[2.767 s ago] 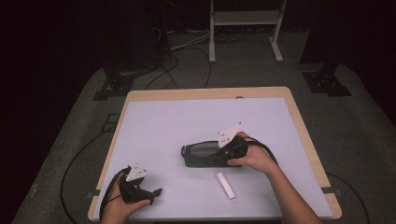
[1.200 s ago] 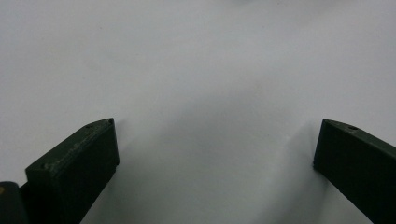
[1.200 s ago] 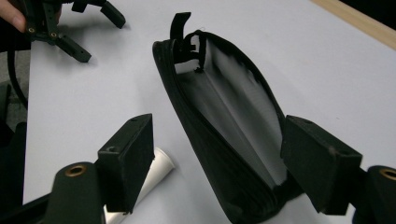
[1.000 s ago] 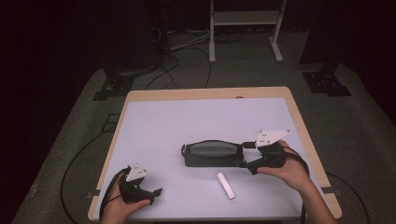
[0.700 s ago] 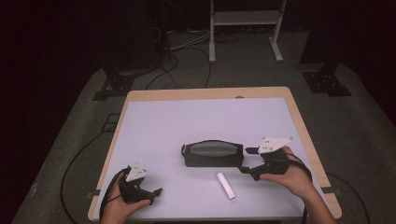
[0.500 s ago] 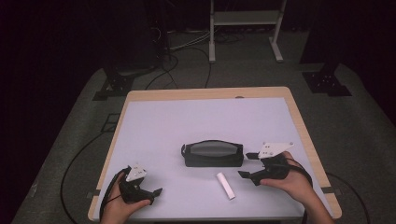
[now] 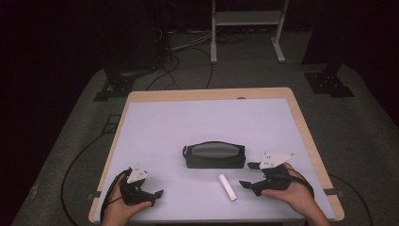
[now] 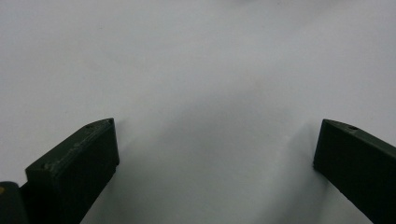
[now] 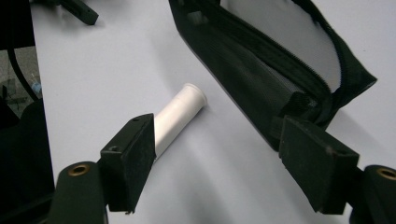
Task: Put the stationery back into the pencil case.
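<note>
Tongs, right (image 7: 248, 175): jaws apart, empty, drawn back from the black zippered fabric pouch (image 7: 214, 155), now beside the small white plastic tube (image 7: 227, 187); we judge the tube the next pick. Tongs, left (image 7: 157, 193): jaws apart, idle on the white worktop (image 7: 207, 117). Pouch: mid-worktop, unzipped, pale lining visible, contents unclear.
</note>
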`<state>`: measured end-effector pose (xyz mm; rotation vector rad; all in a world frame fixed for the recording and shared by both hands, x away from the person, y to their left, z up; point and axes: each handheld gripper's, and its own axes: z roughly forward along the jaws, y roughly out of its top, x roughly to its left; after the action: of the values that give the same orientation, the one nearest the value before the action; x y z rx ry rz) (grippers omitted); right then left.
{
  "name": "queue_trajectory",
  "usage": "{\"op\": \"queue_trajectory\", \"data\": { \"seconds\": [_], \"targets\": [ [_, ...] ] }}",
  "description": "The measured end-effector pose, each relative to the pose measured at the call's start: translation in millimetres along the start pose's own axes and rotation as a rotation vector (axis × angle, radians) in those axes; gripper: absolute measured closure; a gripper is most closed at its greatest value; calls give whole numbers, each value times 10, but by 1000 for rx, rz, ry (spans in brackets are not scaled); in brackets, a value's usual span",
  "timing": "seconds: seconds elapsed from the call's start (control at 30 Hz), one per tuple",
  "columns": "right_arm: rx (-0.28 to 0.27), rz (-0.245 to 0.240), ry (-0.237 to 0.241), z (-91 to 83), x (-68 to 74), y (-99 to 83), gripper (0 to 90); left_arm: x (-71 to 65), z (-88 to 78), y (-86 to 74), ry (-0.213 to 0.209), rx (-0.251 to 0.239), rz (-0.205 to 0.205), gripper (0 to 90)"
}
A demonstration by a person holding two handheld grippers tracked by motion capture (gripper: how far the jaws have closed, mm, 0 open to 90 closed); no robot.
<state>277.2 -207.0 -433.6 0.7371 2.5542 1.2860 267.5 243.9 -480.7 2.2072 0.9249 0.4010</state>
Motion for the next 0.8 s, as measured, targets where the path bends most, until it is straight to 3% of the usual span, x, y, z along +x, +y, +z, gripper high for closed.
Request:
{"op": "queue_trajectory", "data": {
  "seconds": [0.8],
  "targets": [
    [10, -11, 0, 315, 357, -80, 264, 0, 1, 0, 0, 0, 0, 0]
  ]
}}
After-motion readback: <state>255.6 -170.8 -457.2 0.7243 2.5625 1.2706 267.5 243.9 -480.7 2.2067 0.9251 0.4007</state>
